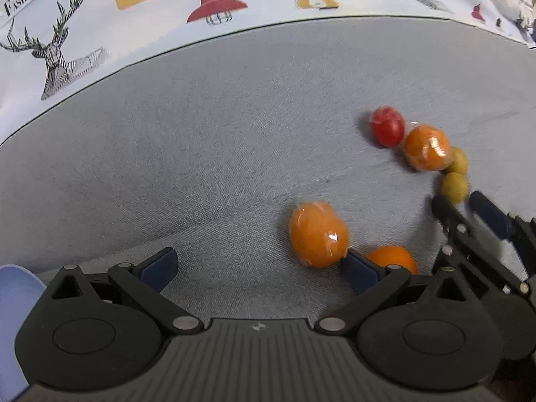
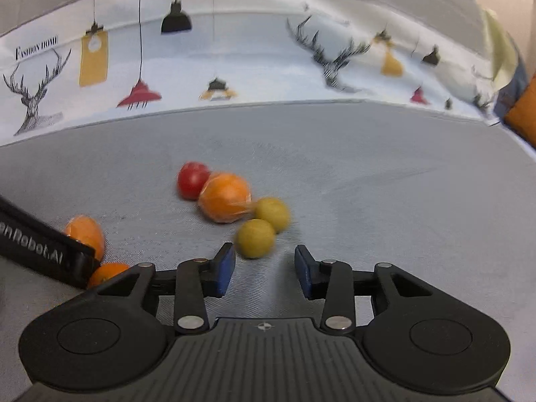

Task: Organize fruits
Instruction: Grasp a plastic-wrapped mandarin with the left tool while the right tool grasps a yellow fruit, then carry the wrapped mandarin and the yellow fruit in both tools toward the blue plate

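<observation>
1. So, L to R on the grey mat (image 1: 217,140): a pale blue thing (image 1: 13,301) pokes in at the far L edge of the L cam.
2. L gripper (image 1: 258,268) is wide open w/ nothing in it. Only mat shows between its blue pads.
3. A wrapped orange (image 1: 316,234) sits just by its R pad. A 2nd orange (image 1: 393,258) is partly hidden behind that pad.
4. Next, up and R: a red fruit (image 2: 192,179) touches a 3rd wrapped orange (image 2: 224,201).
5. Then 2 yellow-green fruits, a far one (image 2: 273,212) and a near one (image 2: 256,238), touching.
6. R gripper (image 2: 264,268) is a bit open, holding nothing. The near yellow-green fruit sits just past its L pad, not pinched.
7. Behind all: a white cloth (image 2: 254,63) w/ deer and lamp pics.
</observation>
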The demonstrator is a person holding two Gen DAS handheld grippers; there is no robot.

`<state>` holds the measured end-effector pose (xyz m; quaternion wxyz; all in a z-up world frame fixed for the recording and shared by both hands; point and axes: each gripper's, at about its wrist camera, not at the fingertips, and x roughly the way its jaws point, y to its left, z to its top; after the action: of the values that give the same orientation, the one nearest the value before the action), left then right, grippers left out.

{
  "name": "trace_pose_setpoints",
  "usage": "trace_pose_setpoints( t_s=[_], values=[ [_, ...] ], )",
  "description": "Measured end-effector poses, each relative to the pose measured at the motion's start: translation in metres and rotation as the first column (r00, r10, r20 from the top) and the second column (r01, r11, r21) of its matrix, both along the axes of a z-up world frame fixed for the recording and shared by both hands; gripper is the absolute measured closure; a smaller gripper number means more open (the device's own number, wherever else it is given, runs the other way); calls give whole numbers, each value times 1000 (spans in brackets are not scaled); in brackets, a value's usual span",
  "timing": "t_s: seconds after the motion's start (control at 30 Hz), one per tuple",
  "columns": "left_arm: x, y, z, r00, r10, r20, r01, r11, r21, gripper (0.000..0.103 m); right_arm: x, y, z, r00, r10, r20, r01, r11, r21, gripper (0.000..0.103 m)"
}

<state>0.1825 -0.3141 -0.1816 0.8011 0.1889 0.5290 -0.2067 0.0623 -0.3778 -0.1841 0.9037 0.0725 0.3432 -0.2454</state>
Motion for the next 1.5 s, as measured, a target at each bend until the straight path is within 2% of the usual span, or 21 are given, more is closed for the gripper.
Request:
trace_pose_setpoints(
  t_s=[0.17, 0.23, 0.27, 0.3, 0.33, 0.37, 0.43, 0.53, 0.6, 0.67, 0.77, 0.87, 0.93, 1.0, 1.1, 1.2, 1.37, 1.5],
  values=[
    [6, -1, -3, 1000, 18, 0, -18, 999, -32, 0, 2, -1, -2, 999, -22, 26, 23, 999, -35, 60],
    [5, -7, -2, 1000, -12, 18, 12, 1000, -28, 0, 1, -4, -4, 999, -32, 32, 33, 999, -33, 60],
    [4, -11, 0, 999, -43, 30, 44, 999, -26, 8, 3, -4, -4, 999, -33, 31, 34, 999, -35, 60],
    [2, -13, 4, 996, -78, 47, 79, 996, -34, 18, 3, -4, -4, 999, -31, 35, 32, 999, -33, 67],
    [0, -14, 10, 992, -109, 69, 113, 992, -57, 54, 3, -5, -3, 998, -30, 46, 31, 999, -10, 77],
    [-3, -14, 18, 988, -117, 102, 124, 990, -65, 62, 0, -7, -1, 997, -44, 62, 43, 999, 12, 77],
    [-9, -10, 30, 978, -113, 174, 129, 988, -83, 62, -7, -12, 5, 992, -87, 93, 85, 996, 16, 77],
    [-17, -2, 37, 969, -136, 205, 154, 985, -74, 62, -24, -21, 15, 979, -170, 110, 174, 985, -22, 76],
    [-20, 6, 43, 971, -128, 201, 144, 988, -64, 62, -37, -29, 24, 962, -244, 121, 248, 969, -15, 76],
    [-27, 20, 55, 979, -101, 179, 117, 990, -79, 62, -45, -31, 33, 952, -279, 129, 287, 957, -49, 76],
    [-42, 52, 85, 983, -58, 175, 79, 990, -116, 62, -62, -25, 61, 946, -268, 185, 288, 953, -94, 76],
    [-64, 84, 117, 976, -33, 215, 56, 993, -104, 62, -80, -10, 94, 957, -182, 226, 212, 970, -117, 76],
    [-81, 106, 138, 958, -17, 286, 41, 996, -77, 62, -94, 4, 113, 962, -121, 244, 155, 979, -129, 76],
    [-93, 128, 157, 945, 14, 327, 16, 996, -91, 62, -107, 21, 130, 968, -54, 243, 92, 985, -148, 76],
    [-109, 160, 182, 949, 64, 309, -19, 989, -147, 62, -133, 48, 149, 970, 8, 244, 28, 989, -145, 76],
    [-133, 192, 199, 955, 98, 279, -44, 981, -191, 62, -164, 82, 164, 965, 68, 252, -47, 995, -90, 76],
    [-185, 247, 209, 956, 117, 268, -62, 977, -205, 62, -201, 140, 176, 958, 175, 226, -180, 984, 1, 76],
    [-222, 286, 212, 954, 143, 263, -89, 974, -209, 62, -222, 184, 186, 938, 260, 228, -263, 965, -15, 76]
  ],
)
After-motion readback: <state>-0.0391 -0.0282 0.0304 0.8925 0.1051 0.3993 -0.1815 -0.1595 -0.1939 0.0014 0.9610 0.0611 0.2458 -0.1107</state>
